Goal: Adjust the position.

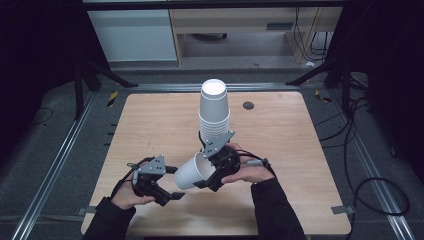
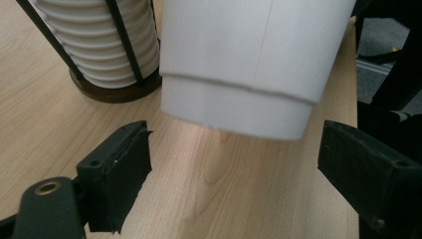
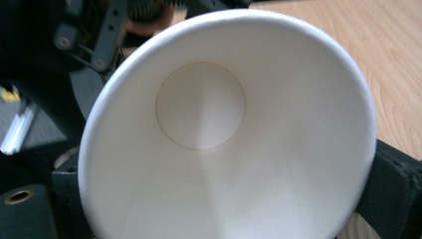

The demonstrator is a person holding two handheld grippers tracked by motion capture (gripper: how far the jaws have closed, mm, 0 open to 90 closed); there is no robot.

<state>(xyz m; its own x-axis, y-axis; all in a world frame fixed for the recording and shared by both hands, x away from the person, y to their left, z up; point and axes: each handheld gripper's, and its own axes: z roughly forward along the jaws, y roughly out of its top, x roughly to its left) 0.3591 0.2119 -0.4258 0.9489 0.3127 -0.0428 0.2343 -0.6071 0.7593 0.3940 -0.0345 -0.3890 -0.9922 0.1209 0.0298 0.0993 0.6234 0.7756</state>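
The right gripper (image 1: 207, 181) pinched a cup (image 1: 192, 172) on its side near the table's (image 1: 300, 150) six o'clock edge. The left gripper (image 1: 176, 187), jaws spread, likely needed to close on its base for handover.

White paper cup (image 3: 224, 164) seen mouth-on, its rolled rim spanning most of the frame and its circular base (image 3: 200, 105) visible deep inside, left of centre. The right gripper (image 3: 214, 199) clamps the cup across its rim, one black jaw at lower left and one at lower right, each touching the outer wall. Light wooden table (image 3: 378, 59) at upper right. Blurred dark mechanical parts (image 3: 94, 35) at upper left, beyond the rim.
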